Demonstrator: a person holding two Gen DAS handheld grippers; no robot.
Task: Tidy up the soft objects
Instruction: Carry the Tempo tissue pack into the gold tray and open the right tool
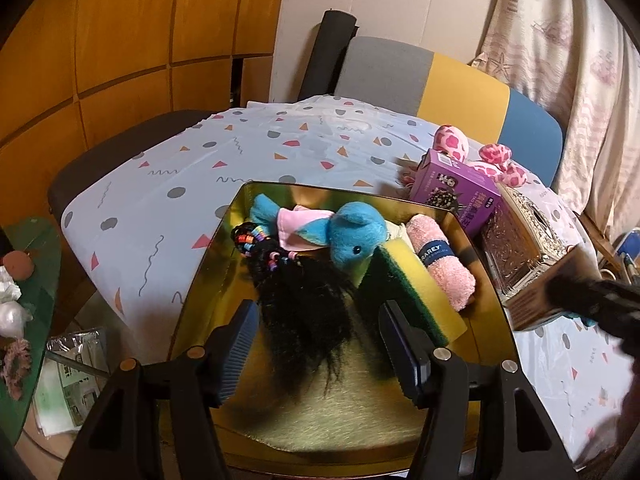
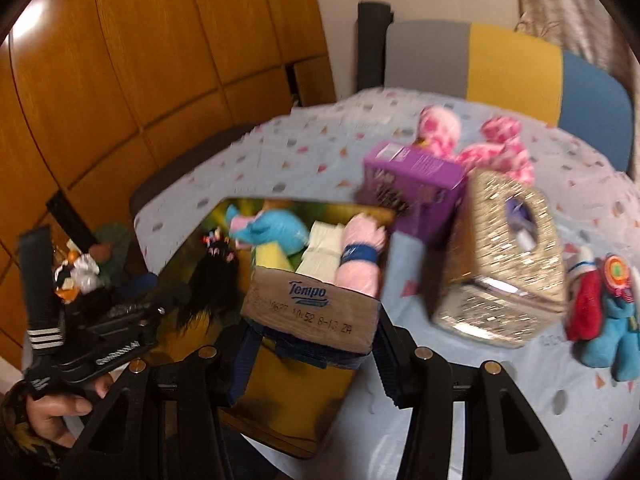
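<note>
A gold tray on the patterned table holds a blue plush elephant, a black wig with coloured beads, a yellow-green sponge and a rolled pink towel. My left gripper is open over the wig's loose end, holding nothing. My right gripper is shut on a brown Tempo tissue box, held above the tray's near right corner. The tray's contents show behind it, including the elephant and towel.
A purple carton, a glittery silver tissue box and a pink spotted plush stand right of the tray. A red and blue plush lies at far right. A chair stands behind the table.
</note>
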